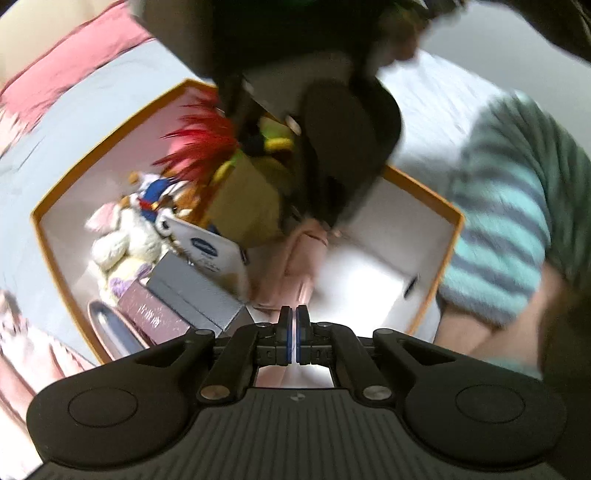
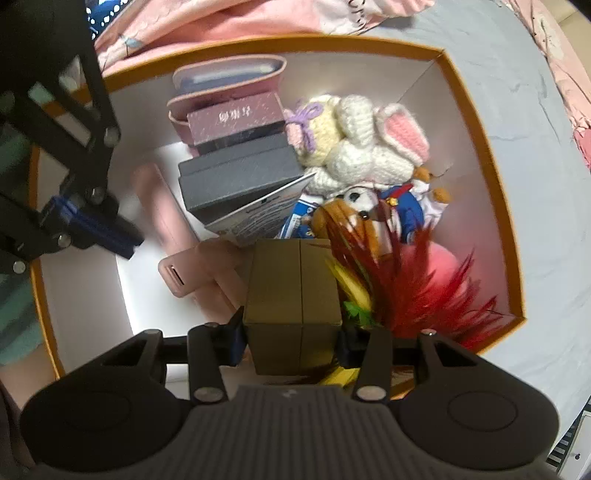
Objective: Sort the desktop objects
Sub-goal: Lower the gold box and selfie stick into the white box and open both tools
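Observation:
My right gripper (image 2: 291, 332) is shut on an olive-gold box (image 2: 291, 291) and holds it over the orange-rimmed storage box (image 2: 476, 122). The olive-gold box (image 1: 247, 206) also shows in the left wrist view, under the right gripper. My left gripper (image 1: 292, 317) is shut and empty above the storage box (image 1: 424, 192); it shows at the left of the right wrist view (image 2: 92, 225). Inside lie a grey box (image 2: 236, 181), a maroon box (image 2: 236, 118), a knitted white rabbit (image 2: 365, 144), a red feather toy (image 2: 417, 291) and a pink case (image 2: 192, 273).
The storage box sits on a light blue sheet (image 2: 546, 206) with pink bedding (image 2: 221, 18) behind it. A person in a striped teal top (image 1: 517, 206) is at the right of the left wrist view. A white carton (image 1: 210, 251) leans inside the box.

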Motion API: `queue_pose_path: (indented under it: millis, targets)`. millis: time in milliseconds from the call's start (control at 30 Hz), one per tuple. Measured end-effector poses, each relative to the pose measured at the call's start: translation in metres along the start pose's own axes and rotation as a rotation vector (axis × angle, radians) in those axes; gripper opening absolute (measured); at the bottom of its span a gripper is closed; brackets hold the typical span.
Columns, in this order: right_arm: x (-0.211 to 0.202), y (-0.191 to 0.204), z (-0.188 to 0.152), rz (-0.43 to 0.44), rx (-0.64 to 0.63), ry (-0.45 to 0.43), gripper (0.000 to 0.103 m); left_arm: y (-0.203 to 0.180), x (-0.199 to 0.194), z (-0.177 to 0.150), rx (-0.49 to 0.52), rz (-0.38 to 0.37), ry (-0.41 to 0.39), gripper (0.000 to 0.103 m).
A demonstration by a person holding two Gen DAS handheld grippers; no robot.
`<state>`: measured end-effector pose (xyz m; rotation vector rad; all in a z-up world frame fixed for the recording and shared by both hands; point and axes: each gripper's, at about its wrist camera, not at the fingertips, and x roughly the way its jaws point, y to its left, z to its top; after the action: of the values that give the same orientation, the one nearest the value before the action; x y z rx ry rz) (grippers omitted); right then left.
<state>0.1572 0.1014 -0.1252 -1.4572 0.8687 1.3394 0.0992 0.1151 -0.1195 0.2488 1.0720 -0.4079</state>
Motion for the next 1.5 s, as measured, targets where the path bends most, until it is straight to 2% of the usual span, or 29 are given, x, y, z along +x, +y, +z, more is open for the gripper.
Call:
queue_pose_path:
  millis: [167, 367, 467, 533, 667, 833, 1233, 1500]
  targets:
    - [0.013, 0.008, -0.001, -0.022, -0.026, 0.014, 0.047, 0.012, 0.002, -0.004, -0.123, 0.038, -0.009, 0.001]
    - [0.01, 0.03, -0.007, 0.073, -0.067, -0.004, 0.047, 0.03, -0.002, -0.013, -0.283, 0.055, -0.019, 0.001]
    - [0.009, 0.036, -0.008, 0.118, -0.067, -0.001, 0.047, 0.032, -0.005, -0.014, -0.322, 0.058, -0.027, 0.001]
    - [0.009, 0.036, -0.008, 0.111, -0.068, 0.015, 0.047, 0.031, -0.006, -0.014, -0.339, 0.063, -0.028, 0.001]
    - [0.015, 0.024, -0.006, 0.043, -0.07, 0.077, 0.047, 0.028, -0.009, -0.016, -0.408, 0.072, -0.045, 0.005]
    - [0.021, 0.009, 0.002, 0.062, -0.055, 0.119, 0.048, 0.031, -0.008, -0.018, -0.507, 0.059, -0.061, 0.007]
    - [0.007, -0.004, -0.002, 0.053, 0.006, 0.043, 0.049, 0.026, -0.005, -0.021, -0.575, 0.078, -0.058, 0.007]
    - [0.0, 0.006, -0.006, 0.032, -0.091, -0.003, 0.046, 0.017, -0.01, -0.017, -0.6, 0.09, -0.087, 0.007]
